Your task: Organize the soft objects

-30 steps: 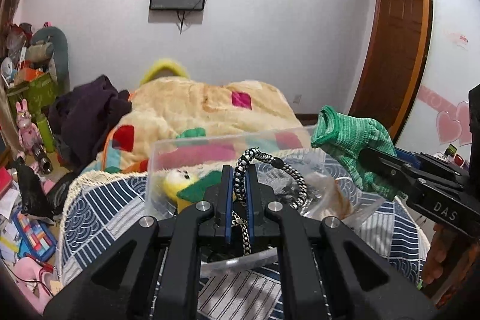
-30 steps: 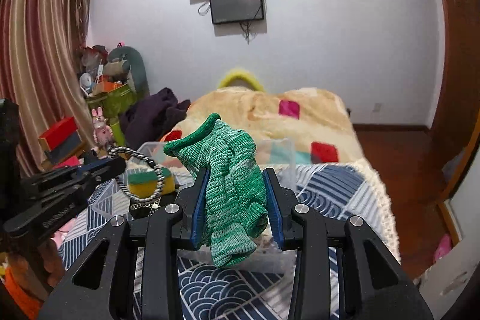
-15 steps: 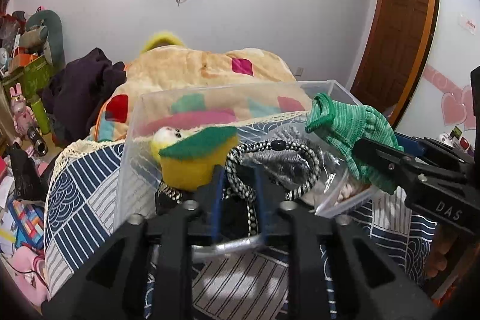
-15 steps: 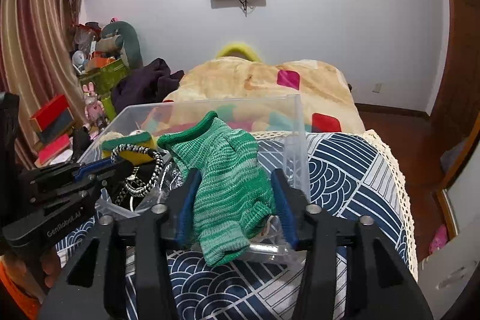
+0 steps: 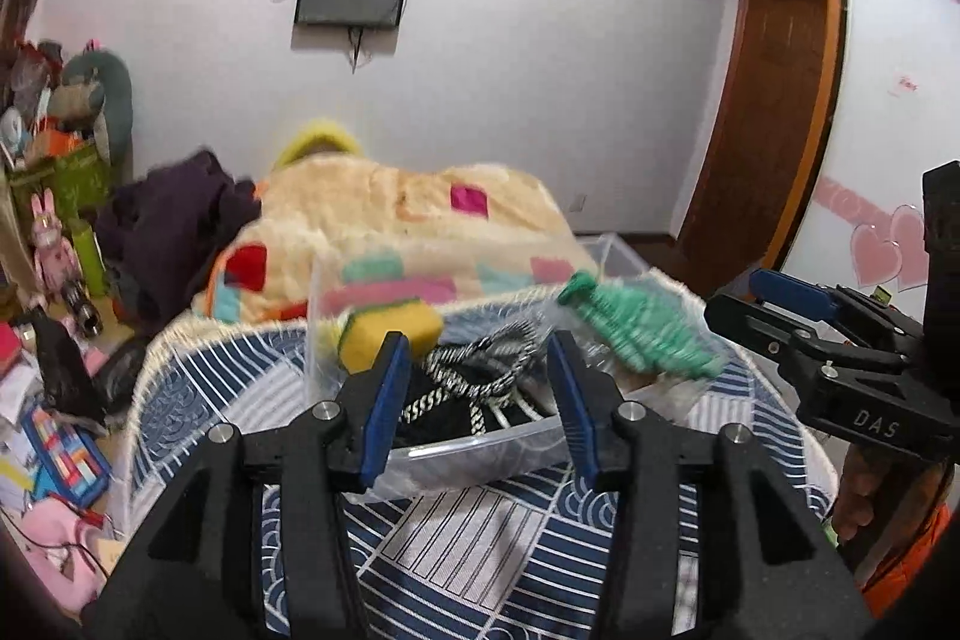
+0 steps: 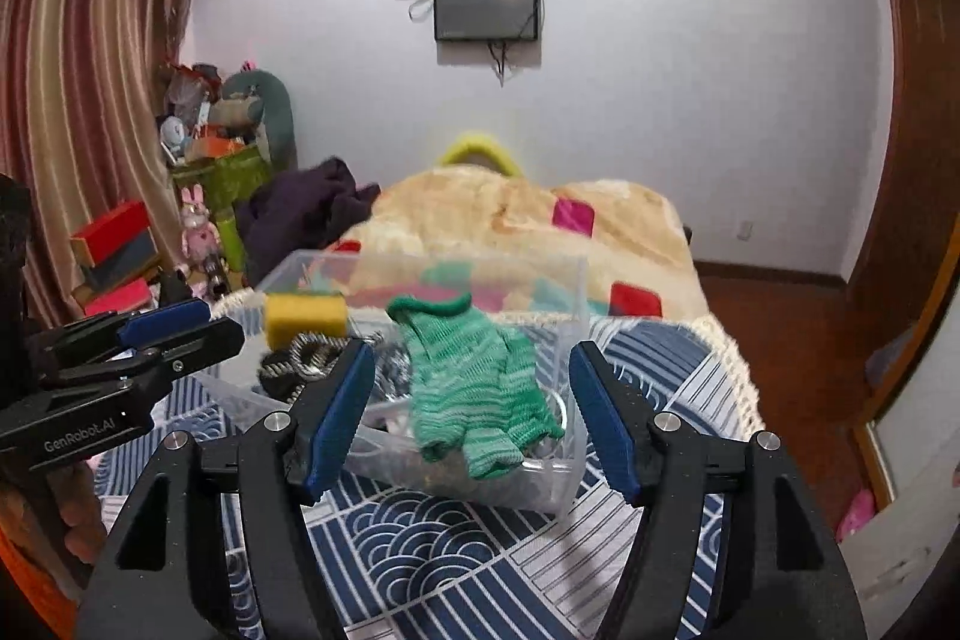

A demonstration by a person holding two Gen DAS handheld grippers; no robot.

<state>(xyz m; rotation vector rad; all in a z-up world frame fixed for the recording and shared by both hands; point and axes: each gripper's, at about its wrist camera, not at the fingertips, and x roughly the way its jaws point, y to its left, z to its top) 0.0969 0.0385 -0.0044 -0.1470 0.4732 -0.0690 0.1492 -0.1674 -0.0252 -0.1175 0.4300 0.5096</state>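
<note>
A clear plastic bin [image 5: 480, 451] [image 6: 573, 316] stands on the blue patterned bedspread. In it lie a black-and-white braided rope [image 5: 480, 376] [image 6: 303, 355], a yellow-and-green sponge [image 5: 390, 331] [image 6: 306, 319] and a green knitted glove [image 5: 642, 331] [image 6: 474, 382], which drapes over the bin's near right part. My left gripper [image 5: 477, 400] is open and empty just in front of the rope. My right gripper [image 6: 471, 409] is open and empty, its jaws on either side of the glove without touching it.
A beige blanket with coloured squares [image 5: 390, 220] covers the bed behind the bin. A dark pile of clothes [image 5: 174, 226] lies at its left. Toys and boxes [image 6: 120, 250] crowd the floor on the left. A wooden door [image 5: 774, 100] stands at right.
Both grippers have opened and pulled back. The rope has dropped from the left gripper into the bin, and the glove has dropped from the right gripper into the bin.
</note>
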